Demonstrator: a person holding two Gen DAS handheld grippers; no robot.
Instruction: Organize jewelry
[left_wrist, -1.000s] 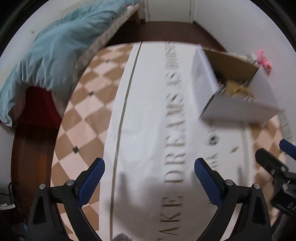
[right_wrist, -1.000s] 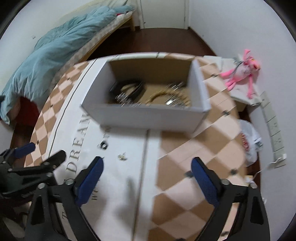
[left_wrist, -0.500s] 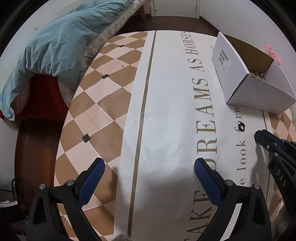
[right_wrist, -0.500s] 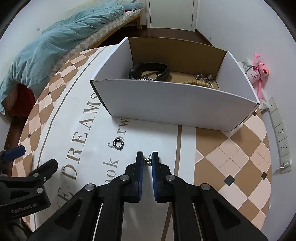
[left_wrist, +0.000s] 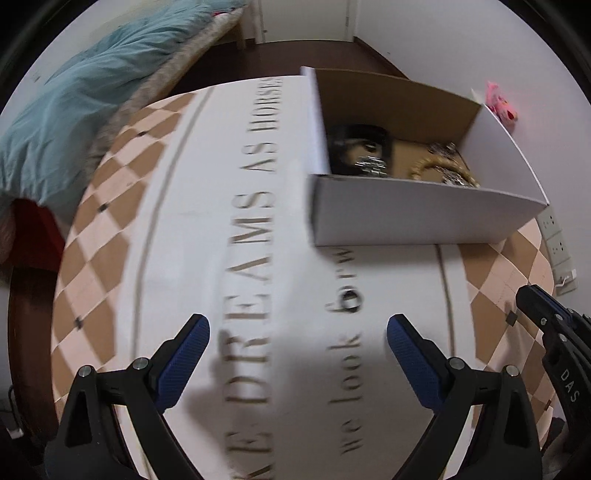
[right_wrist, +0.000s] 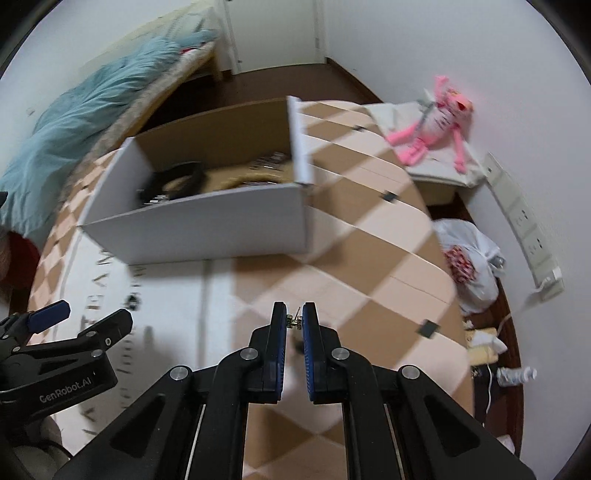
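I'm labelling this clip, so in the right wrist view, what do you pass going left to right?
Teal blanket → left hand-held gripper → white cardboard box → right hand-held gripper shut on a small gold earring → pink plush toy → white plastic bag → wall sockets.

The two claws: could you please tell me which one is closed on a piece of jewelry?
The right claw: its blue pads pinch a small gold earring. The left claw stands wide open with nothing between its pads.
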